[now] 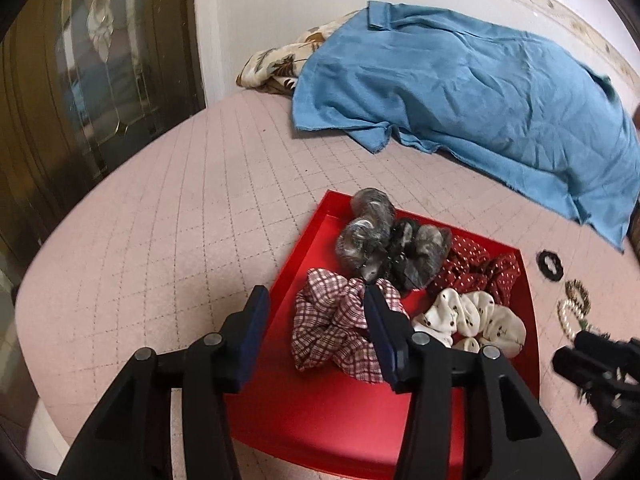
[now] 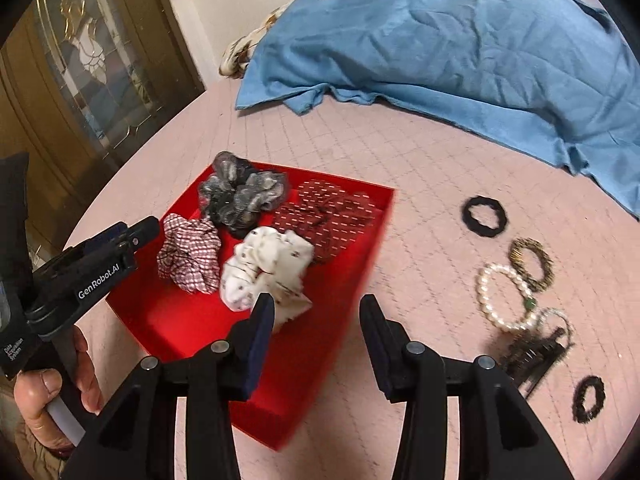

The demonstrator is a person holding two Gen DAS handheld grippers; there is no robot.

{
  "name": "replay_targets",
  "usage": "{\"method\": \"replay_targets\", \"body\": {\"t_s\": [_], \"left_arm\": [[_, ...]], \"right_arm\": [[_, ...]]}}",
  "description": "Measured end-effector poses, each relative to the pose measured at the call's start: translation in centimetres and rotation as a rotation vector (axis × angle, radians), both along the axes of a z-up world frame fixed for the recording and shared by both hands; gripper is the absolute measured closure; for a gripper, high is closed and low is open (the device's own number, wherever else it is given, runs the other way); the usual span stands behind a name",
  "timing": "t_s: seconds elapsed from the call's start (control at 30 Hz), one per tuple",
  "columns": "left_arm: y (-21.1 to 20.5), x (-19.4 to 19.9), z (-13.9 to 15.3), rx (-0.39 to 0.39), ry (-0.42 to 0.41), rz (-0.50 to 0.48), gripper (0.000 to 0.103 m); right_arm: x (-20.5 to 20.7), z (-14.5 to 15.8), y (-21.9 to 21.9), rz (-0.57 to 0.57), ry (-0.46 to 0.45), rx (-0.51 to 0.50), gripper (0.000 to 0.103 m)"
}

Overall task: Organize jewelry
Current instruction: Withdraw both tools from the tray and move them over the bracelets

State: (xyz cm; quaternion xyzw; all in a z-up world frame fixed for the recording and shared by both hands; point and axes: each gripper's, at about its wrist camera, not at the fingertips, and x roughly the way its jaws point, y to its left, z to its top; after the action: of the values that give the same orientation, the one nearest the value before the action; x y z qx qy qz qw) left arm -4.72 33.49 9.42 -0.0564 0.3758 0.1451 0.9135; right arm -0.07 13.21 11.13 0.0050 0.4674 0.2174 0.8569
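Observation:
A red tray (image 1: 320, 412) (image 2: 180, 320) on the pink quilted bed holds several scrunchies: checked (image 1: 332, 328) (image 2: 188, 258), grey (image 1: 368, 232) (image 2: 240, 194), dark red dotted (image 1: 476, 272) (image 2: 324, 212) and white (image 1: 476, 320) (image 2: 264, 268). My left gripper (image 1: 316, 296) is open and empty over the tray's left side, at the checked scrunchie. My right gripper (image 2: 316, 304) is open and empty above the tray's right edge. On the bed to the right lie a pearl bracelet (image 2: 504, 296), a gold-black bracelet (image 2: 532, 258), two black hair ties (image 2: 484, 216) (image 2: 588, 398) and a dark hair clip (image 2: 536, 354).
A blue cloth (image 1: 480, 88) (image 2: 440, 40) covers a pile at the back of the bed, with a patterned fabric (image 1: 276, 64) under it. A dark wooden door with glass (image 1: 80, 80) stands at the left.

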Motion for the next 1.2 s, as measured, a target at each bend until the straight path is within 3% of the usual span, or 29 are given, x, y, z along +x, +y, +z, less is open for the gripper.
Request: {"method": "replay_targets", "body": {"t_s": [0.23, 0.43, 0.8, 1.2], "left_arm": [[-2.5, -0.4, 0.3, 0.057, 0.009, -0.042, 0.051], [-5.3, -1.4, 0.8, 0.072, 0.028, -0.084, 0.048], [-12.1, -5.6, 3.0, 0.178, 0.037, -0.185, 0.042], [-17.8, -7.8, 4.2, 0.242, 0.054, -0.280, 0.041]], "right_arm": [[-1.1, 0.4, -3.5, -0.056, -0.020, -0.012, 0.048], [-2.2, 0.9, -7.1, -0.099, -0.037, -0.017, 0.048], [-4.4, 1.5, -14.3, -0.200, -0.049, 0.019, 0.045], [-7.0, 2.6, -21.8, -0.313, -0.083, 0.046, 0.041]]}}
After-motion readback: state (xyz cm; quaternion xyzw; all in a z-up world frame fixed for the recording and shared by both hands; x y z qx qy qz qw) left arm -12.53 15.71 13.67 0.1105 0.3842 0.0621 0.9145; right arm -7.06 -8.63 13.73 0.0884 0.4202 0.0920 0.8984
